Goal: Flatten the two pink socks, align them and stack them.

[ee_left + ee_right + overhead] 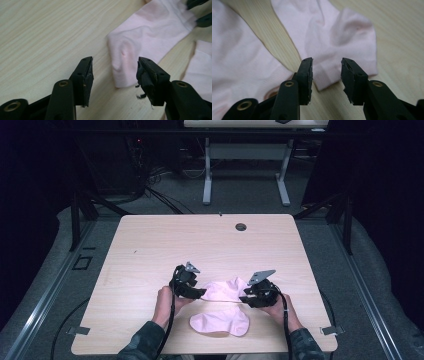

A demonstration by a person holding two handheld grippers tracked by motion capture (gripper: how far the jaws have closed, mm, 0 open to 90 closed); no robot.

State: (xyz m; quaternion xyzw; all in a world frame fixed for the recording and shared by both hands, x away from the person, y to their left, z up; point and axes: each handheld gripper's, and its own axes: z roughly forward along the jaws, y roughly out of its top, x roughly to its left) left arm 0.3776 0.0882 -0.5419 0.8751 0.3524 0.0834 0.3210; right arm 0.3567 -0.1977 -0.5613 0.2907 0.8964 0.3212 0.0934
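Two pale pink socks lie on the light wood table (150, 250). The farther sock (225, 289) stretches between my two grippers; the nearer sock (220, 322) lies by the front edge. My left gripper (201, 293) stands open at the farther sock's left end. In the left gripper view the sock's (150, 32) corner lies between the open jaws of that gripper (114, 71), pads apart from the cloth. My right gripper (243, 298) is open at the sock's right end. In the right gripper view the sock's (337, 32) hem sits between the open jaws of that gripper (327, 72); the nearer sock (237, 55) lies left.
A round cable hole (241, 226) sits near the table's far edge. Behind the table stands another desk's white frame (245, 170), with cables (150, 185) on the floor. The person's hands and sleeves come in at the bottom.
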